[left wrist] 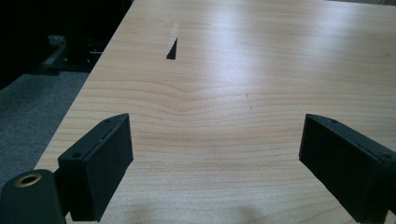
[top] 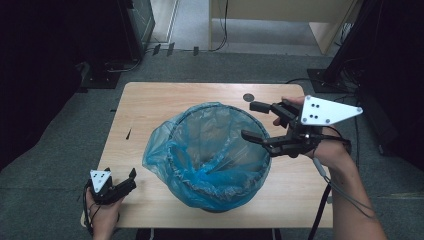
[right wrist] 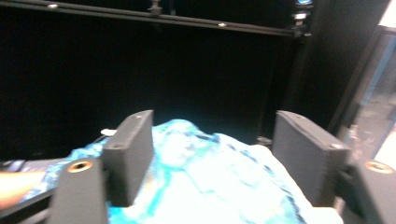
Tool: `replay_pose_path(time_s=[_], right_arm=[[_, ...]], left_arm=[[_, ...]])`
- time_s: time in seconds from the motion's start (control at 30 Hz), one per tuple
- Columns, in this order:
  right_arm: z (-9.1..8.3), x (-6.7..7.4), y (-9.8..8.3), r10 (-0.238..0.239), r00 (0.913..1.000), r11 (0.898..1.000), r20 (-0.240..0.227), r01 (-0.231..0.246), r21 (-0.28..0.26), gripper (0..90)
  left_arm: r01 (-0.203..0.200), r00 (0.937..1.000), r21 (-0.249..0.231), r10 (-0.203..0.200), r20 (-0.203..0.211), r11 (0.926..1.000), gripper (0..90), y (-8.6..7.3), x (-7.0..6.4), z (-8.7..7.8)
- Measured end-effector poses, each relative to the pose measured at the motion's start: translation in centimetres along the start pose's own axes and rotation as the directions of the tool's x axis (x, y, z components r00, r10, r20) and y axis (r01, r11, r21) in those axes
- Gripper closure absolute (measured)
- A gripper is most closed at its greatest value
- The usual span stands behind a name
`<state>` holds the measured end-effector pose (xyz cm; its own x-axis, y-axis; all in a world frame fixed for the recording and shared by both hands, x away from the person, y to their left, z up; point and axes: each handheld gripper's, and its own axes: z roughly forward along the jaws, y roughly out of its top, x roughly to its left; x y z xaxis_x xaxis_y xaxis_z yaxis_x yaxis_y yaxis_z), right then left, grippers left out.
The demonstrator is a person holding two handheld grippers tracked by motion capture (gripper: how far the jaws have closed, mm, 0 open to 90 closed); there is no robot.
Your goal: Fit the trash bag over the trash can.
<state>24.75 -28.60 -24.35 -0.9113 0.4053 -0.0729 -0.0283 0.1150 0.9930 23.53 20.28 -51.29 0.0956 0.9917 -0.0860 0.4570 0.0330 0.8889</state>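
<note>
Right gripper (top: 254, 121) hangs at the far right rim of the bin (top: 215, 155), jaws spread wide — nothing between them. Left gripper (top: 120, 176) sits low on the table (top: 150, 100) near its front left corner, jaws apart too — blue bag (top: 155, 155) lines the bin mid-table.

Translucent blue plastic bag (top: 207, 150) over dark bin; pale wood-grain table (left wrist: 243, 93), small black triangular mark (left wrist: 172, 49) beyond black jaws.

Place: you are working in a lab-like recording room | Signs: wooden table (top: 150, 100) standing on grey carpet (top: 60, 145), dark equipment stands (top: 345, 55), cables trailing across floor
</note>
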Motion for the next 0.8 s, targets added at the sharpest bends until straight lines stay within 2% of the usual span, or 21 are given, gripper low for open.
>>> replay_pose_path(time_s=[0.13,0.23,0.27,0.33,0.43,0.57,0.63,0.73,0.8], right_arm=[[-1.4,-0.1,-0.5,0.003,0.9975,1.0,0.071,-0.001,-0.029,14.7],[-2.3,-0.1,-0.9,0.012,0.9871,0.999,0.16,-0.003,-0.054,4.7],[-2.6,-0.1,-1.1,0.017,0.9841,0.998,0.177,-0.007,-0.057,0.6],[-3.2,-0.1,-1.4,0.039,0.9766,0.997,0.211,-0.025,-0.067,0.0],[-3.9,-0.2,-2.0,0.068,0.9587,0.995,0.276,-0.044,-0.092,0.0],[-4.9,-0.2,-2.5,0.098,0.9288,0.991,0.357,-0.057,-0.124,0.0],[-5.3,-0.2,-2.8,0.097,0.9123,0.991,0.398,-0.05,-0.127,0.0],[-6.0,-0.1,-3.3,0.117,0.8923,0.987,0.436,-0.054,-0.154,0.0],[-6.3,-0.1,-3.6,0.126,0.8742,0.987,0.469,-0.063,-0.149,0.0]], left_arm=[[0.0,1.0,0.0,0.0,-0.002,1.0,10.1,0.0,0.0,0.0],[0.0,1.0,0.001,0.0,-0.002,1.0,10.2,0.0,0.0,0.0],[-0.001,1.0,0.001,0.001,-0.003,1.0,10.1,0.0,0.0,0.0],[-0.001,1.0,0.001,0.001,-0.003,1.0,10.2,0.0,0.0,0.0],[-0.001,1.0,0.001,0.001,-0.004,1.0,10.1,0.0,0.0,0.0],[-0.001,1.0,0.001,0.001,-0.004,1.0,10.2,0.0,0.0,0.0],[0.0,1.0,0.0,0.0,-0.004,1.0,10.2,0.0,0.0,0.0],[0.0,1.0,0.0,0.0,-0.004,1.0,10.1,0.0,0.0,0.0],[0.0,1.0,0.001,0.0,-0.004,1.0,10.1,0.0,0.0,0.0]])
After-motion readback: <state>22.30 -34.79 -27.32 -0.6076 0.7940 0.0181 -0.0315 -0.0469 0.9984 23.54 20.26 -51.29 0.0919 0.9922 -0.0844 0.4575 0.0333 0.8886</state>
